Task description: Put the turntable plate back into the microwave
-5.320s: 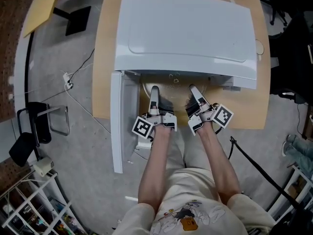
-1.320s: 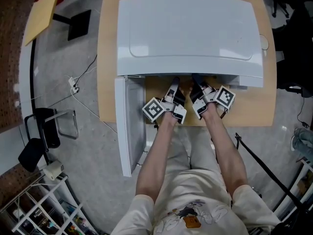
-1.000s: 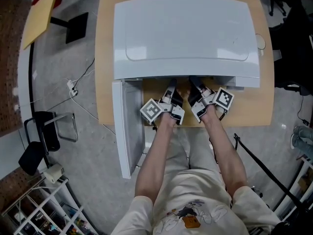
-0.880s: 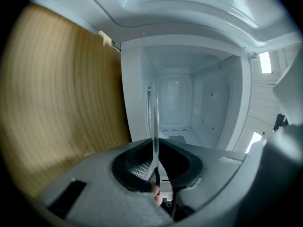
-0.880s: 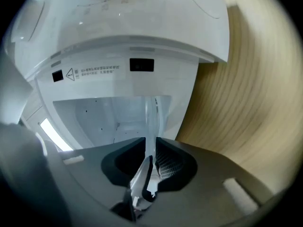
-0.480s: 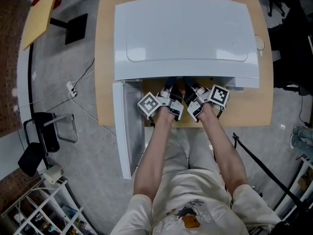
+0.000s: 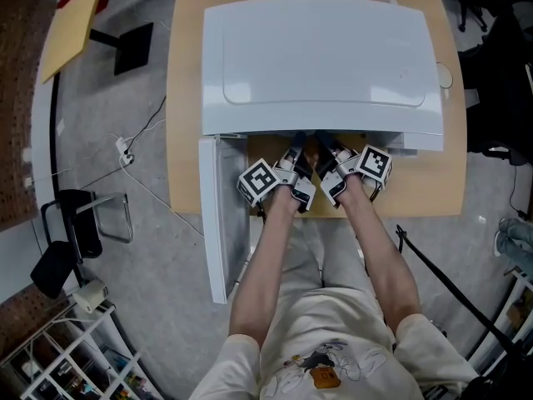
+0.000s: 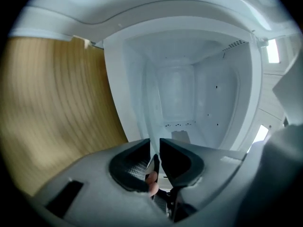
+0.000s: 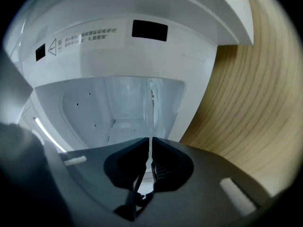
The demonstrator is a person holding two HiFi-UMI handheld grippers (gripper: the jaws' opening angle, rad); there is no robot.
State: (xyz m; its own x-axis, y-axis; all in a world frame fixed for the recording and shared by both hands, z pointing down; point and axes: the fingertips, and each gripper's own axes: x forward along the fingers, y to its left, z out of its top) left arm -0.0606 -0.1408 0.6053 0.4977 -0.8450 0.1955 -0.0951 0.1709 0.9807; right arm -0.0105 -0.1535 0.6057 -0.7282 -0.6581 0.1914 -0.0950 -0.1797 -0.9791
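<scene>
Left gripper [image 8: 156, 144], lower centre: jaws just opening, slightly apart, rim of the glass turntable plate [image 8: 152, 109] between them. Right gripper [image 9: 150, 143]: jaws just closed, pinching the rim. Plate edge-on at the microwave [image 7: 325, 57] cavity mouth. Warning-triangle label [image 9: 80, 38], upper left: print unreadable.

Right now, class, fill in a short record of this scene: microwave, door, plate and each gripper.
Microwave: on the wooden table, top seen from above
Door: swung open to the left
Plate: clear glass, rim between both grippers' jaws, reaching into the microwave
Left gripper: jaws have just been opening; plate rim sits loose between them
Right gripper: jaws have just closed; shut on the plate rim
</scene>
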